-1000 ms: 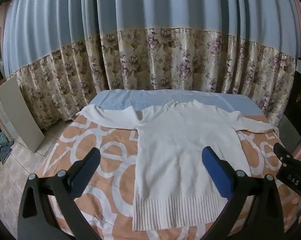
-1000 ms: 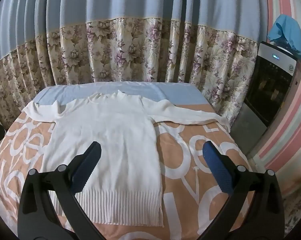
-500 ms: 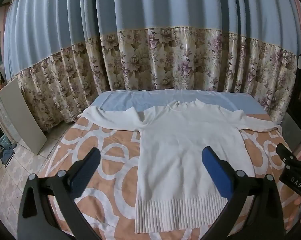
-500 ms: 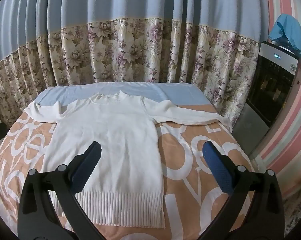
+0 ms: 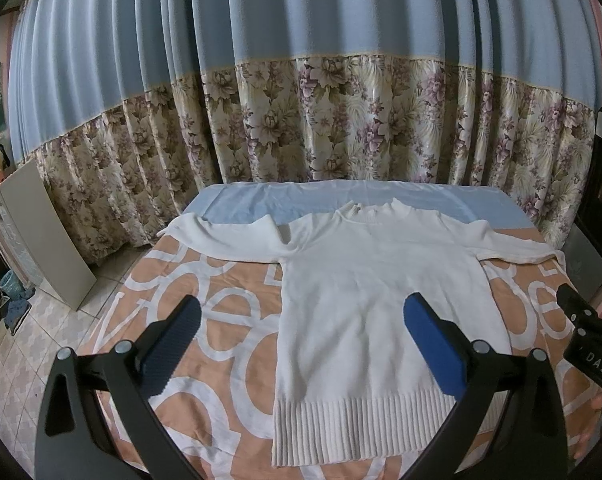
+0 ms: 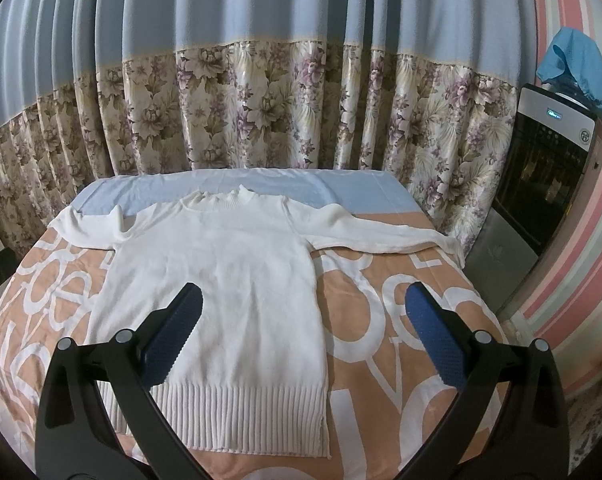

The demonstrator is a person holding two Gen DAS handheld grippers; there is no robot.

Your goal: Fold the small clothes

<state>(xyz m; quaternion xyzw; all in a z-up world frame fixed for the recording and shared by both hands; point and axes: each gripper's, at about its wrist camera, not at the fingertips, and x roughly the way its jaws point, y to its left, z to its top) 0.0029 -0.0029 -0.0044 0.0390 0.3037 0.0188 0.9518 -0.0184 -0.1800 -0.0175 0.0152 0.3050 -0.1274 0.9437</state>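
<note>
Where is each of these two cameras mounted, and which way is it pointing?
Left wrist: on the left claw, looking along its open fingers at the sweater on the bed; the right claw shows at the edge.
Right wrist: on the right claw, open, over the sweater's right side.
Both share the sweater, the bed and the curtain.

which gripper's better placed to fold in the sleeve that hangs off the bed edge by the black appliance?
Probably the right gripper: open, with that sleeve ahead to its right. The left gripper, also open, faces the sweater body and opposite sleeve.
</note>
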